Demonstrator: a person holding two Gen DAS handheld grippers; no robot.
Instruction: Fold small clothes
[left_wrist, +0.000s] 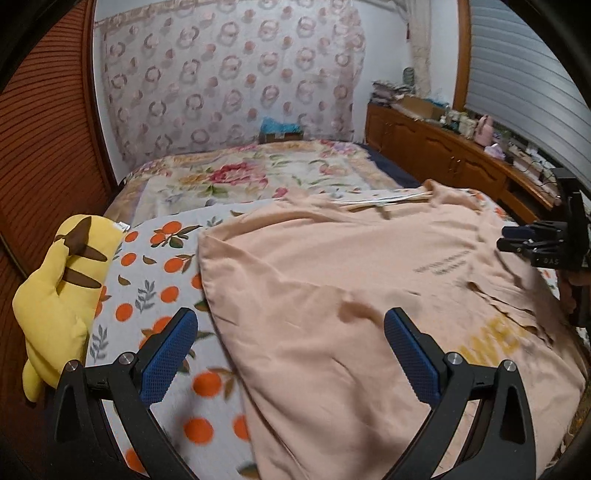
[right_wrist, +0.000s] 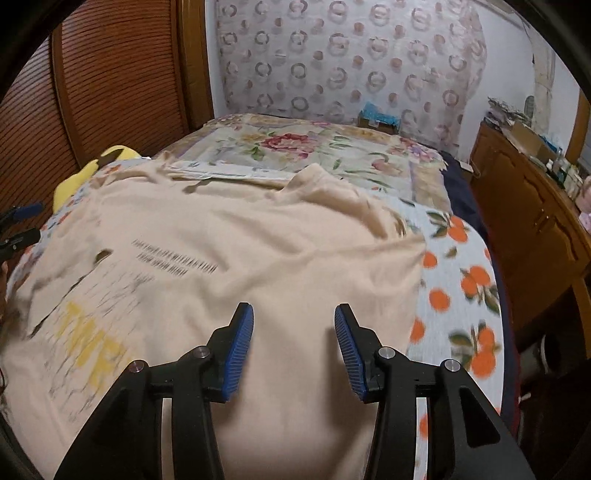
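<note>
Left claw (left_wrist: 291, 334): I am holding it low in the frame, blue pads spread wide, gripping nothing, straddling the shirt's edge.
Right claw (right_wrist: 294, 334): I am hovering it with jaws apart over the cloth, bottom centre.
Peach T-shirt (right_wrist: 258, 236): lying spread and wrinkled across the middle, printed side up, on the orange-print sheet (right_wrist: 461, 280).
Yellow plush (left_wrist: 55, 280): resting at the left edge.
Floral blanket (left_wrist: 236, 173): lying beyond, mid-frame.
Wooden cabinet (left_wrist: 436, 147): standing upper right.

Left wrist view: low over bed's left edge, facing forward across peach shirt (left_wrist: 332, 288) toward patterned wall hanging (left_wrist: 229, 74). Right wrist view: close above shirt's right half, same heading. 2 views share shirt, floral blanket (right_wrist: 314, 147), wall hanging.
</note>
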